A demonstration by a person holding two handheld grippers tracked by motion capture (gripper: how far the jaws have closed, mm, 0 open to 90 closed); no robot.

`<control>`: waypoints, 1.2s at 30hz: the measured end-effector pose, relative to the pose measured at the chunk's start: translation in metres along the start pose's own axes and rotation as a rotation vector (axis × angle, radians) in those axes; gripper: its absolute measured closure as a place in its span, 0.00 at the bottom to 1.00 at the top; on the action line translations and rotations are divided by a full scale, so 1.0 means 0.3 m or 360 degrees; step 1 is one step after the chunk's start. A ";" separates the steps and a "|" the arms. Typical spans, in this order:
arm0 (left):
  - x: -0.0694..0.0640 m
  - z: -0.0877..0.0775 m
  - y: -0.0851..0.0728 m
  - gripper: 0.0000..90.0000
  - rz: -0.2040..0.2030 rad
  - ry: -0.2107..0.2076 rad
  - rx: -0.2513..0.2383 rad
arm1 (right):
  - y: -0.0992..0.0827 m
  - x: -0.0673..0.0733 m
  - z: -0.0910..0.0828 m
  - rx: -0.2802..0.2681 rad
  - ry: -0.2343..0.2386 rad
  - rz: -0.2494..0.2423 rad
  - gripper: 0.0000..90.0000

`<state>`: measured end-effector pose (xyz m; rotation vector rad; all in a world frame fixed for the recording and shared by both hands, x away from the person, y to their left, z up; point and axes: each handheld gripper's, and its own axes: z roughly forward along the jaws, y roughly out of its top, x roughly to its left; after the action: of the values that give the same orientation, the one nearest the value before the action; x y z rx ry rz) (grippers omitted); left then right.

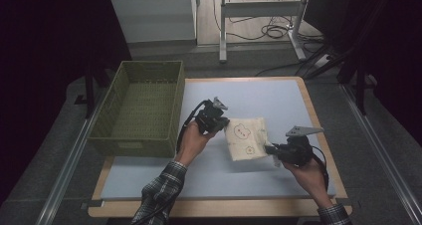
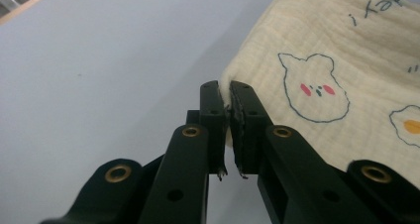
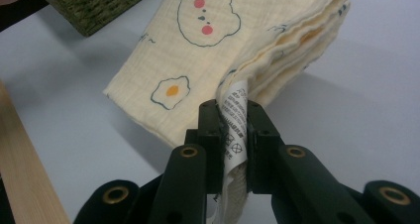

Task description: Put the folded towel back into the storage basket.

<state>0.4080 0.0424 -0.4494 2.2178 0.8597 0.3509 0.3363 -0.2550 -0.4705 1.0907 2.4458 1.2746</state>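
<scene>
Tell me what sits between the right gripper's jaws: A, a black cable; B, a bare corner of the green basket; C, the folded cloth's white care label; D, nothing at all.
C: in the right gripper view, the right gripper is shut on the care label and the edge of the folded cloth.

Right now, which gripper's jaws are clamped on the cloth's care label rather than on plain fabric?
The right gripper: the white printed care label runs between its jaws at the folded cloth's corner. The left gripper pinches only plain yellow cloth edge.
</scene>
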 end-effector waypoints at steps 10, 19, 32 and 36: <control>0.051 -0.119 0.004 0.94 0.0006 0.0084 0.0014 | 0.082 0.038 0.036 -0.0021 0.0042 -0.0044 0.89; 0.108 -0.212 -0.007 0.94 -0.0019 0.0170 0.0000 | 0.168 0.074 0.081 -0.0043 0.0098 -0.0044 0.89; 0.201 -0.317 -0.041 0.94 -0.0094 0.0242 -0.0055 | 0.282 0.133 0.151 -0.0063 0.0167 -0.0072 0.89; 0.224 -0.345 -0.047 0.95 -0.0114 0.0265 -0.0071 | 0.317 0.144 0.163 -0.0074 0.0179 -0.0067 0.89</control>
<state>0.4020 0.1497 -0.3870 2.1329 1.0070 0.5211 0.3779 -0.1596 -0.4204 0.9761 2.4912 1.4089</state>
